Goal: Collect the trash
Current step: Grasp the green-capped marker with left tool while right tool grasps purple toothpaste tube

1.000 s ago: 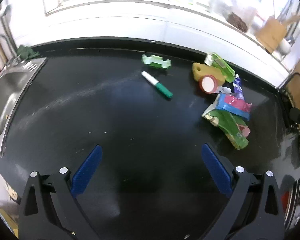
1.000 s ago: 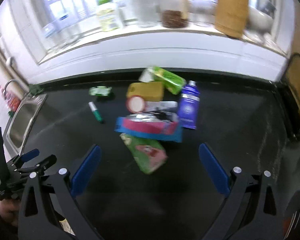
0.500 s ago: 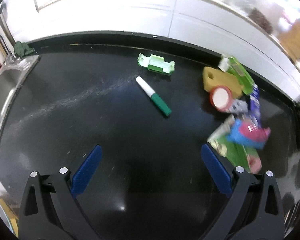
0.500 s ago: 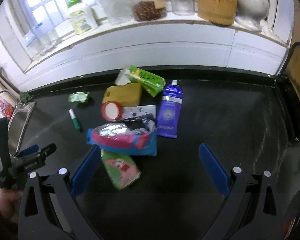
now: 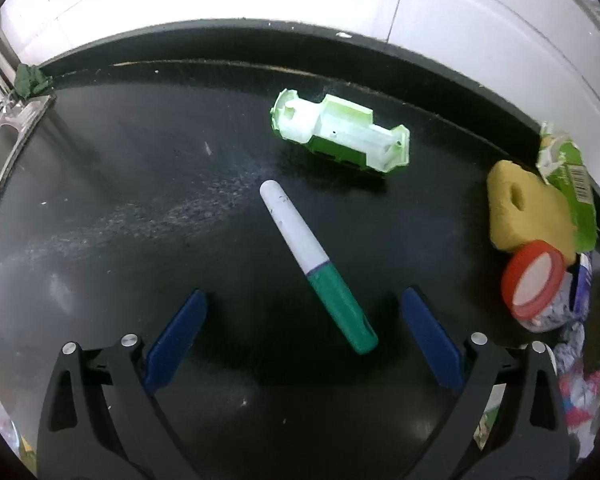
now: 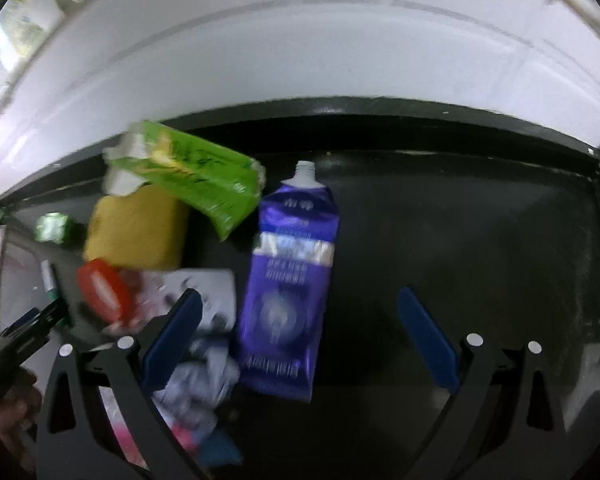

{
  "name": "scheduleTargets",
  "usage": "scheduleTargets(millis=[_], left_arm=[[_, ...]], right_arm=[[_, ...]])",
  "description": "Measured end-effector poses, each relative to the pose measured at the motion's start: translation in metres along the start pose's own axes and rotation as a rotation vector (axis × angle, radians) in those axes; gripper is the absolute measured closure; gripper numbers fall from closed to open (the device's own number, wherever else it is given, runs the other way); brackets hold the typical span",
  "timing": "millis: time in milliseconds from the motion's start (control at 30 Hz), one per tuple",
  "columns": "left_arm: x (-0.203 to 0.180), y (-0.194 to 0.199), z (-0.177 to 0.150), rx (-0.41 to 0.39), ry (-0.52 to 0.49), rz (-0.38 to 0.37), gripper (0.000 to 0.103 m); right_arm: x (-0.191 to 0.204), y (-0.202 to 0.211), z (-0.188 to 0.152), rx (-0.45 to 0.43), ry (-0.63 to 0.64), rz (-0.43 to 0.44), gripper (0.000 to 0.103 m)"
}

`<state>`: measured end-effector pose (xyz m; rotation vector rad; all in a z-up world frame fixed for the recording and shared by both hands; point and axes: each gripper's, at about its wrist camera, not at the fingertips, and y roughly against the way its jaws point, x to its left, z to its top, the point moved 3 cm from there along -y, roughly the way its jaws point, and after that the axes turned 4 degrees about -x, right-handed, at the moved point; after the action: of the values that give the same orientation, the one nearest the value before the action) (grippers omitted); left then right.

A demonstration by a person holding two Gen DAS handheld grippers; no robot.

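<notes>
Trash lies strewn on the black desk (image 5: 100, 220): my wide-open right claw (image 6: 300, 332) may snag the crumpled wrappers beside the purple tube (image 6: 290, 280), while my equally spread left claw (image 5: 304, 332) risks rolling the slanted marker (image 5: 316, 264) away.

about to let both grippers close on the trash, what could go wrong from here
1. The marker lies slanted between the open left gripper jaws; being round, it may roll or twist out when squeezed.
2. The purple tube has no cap, so a squeeze from the right gripper may push contents out.
3. The right gripper's left jaw overlaps the crumpled wrapper and may catch it too.
</notes>
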<state>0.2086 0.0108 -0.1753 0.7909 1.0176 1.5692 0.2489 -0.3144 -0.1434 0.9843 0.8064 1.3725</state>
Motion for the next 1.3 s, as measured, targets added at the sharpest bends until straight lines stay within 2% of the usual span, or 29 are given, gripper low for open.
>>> scheduleTargets(millis=[100,167,233,267,300,333,400,500,633,1033,1300], left_arm=[[-0.001,-0.004,0.005,-0.026,-0.015,0.035,0.012],[-0.001,-0.004,0.007,-0.042,-0.010,0.037,0.015],[-0.004,-0.001,0.007,-0.068,-0.024,0.034,0.028],[-0.005,0.000,0.007,-0.077,-0.033,0.030,0.033],[-0.008,0.002,0.007,-0.092,-0.051,0.023,0.045],[-0.011,0.004,0.007,-0.105,-0.071,0.017,0.063],[-0.016,0.005,0.006,-0.115,-0.109,0.023,0.090],[-0.017,0.007,0.005,-0.103,-0.106,0.006,0.091],[-0.016,0.019,0.001,-0.097,-0.117,-0.026,0.091],[-0.008,0.089,-0.038,-0.119,-0.150,-0.097,0.091],[0.006,0.123,-0.080,-0.119,-0.173,-0.125,0.091]], right_arm=[[0.003,-0.023,0.007,0.026,0.020,-0.030,0.011],[0.005,-0.032,0.008,0.032,0.028,-0.050,0.016],[0.007,-0.034,0.008,0.013,0.054,-0.083,0.019],[0.009,-0.033,0.008,0.001,0.061,-0.077,0.030],[0.010,-0.032,0.008,-0.010,0.065,-0.074,0.037],[0.013,-0.029,0.009,-0.025,0.079,-0.069,0.049],[0.013,-0.028,0.008,-0.010,0.066,-0.054,0.050],[0.011,-0.027,0.006,0.000,0.064,-0.049,0.051],[0.009,-0.012,0.007,-0.031,0.068,-0.049,0.051],[0.016,0.068,-0.024,-0.131,0.086,-0.018,0.051],[0.015,0.124,-0.089,-0.148,0.098,-0.002,0.051]])
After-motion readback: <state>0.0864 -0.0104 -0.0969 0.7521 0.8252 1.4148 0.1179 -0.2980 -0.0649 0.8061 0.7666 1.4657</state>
